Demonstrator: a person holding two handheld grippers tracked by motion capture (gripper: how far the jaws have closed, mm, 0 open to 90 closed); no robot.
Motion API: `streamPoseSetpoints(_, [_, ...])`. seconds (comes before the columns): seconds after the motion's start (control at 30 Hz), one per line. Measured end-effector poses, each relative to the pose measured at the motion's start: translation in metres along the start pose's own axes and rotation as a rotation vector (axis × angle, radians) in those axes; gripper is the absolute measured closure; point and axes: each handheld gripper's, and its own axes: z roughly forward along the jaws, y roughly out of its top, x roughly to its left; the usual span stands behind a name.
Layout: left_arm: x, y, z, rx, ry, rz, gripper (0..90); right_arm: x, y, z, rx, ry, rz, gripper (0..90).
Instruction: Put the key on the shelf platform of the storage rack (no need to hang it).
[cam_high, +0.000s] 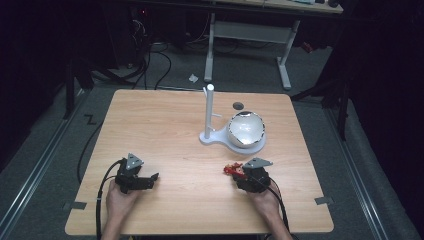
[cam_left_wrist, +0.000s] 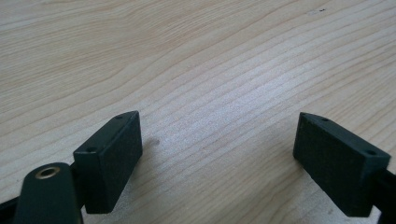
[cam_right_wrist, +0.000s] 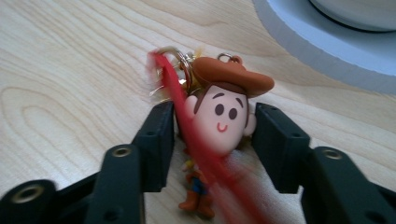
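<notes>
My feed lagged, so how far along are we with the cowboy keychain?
Done: the right claw has closed on the cowboy keychain, pads at both sides of its head, low over the table. In hand: that grip. Left, probably: lifting it toward the white stand beside the bowl. The left claw rests open.

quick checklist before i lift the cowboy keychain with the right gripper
1. Right gripper closed on the cowboy keychain: ok, both jaws sit against the sides of its head.
2. Red strap free of the jaws: not ok, it runs down between the left jaw and the head.
3. Metal ring free: ok, it lies ahead of the jaws on the table.
4. Room to the white stand base: ok, apart from the keychain.
5. Left gripper out of the way: ok, open over bare wood.
6. Grip firm enough to lift: cannot tell.
</notes>
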Motion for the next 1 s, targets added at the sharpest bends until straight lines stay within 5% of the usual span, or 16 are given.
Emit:
streamPoseSetpoints(0.4, [0.0, 0.0, 0.0, 0.0, 0.0, 0.0, 15.7, 0.001, 0.0, -0.001, -0.027, 0.017, -0.01, 52.9])
streamPoseSetpoints(1.0, [0.0, 0.0, 0.0, 0.0, -0.001, 0.0, 15.9, -0.01, -0.002, -0.035, -0.09, 0.025, 0.028, 53.3])
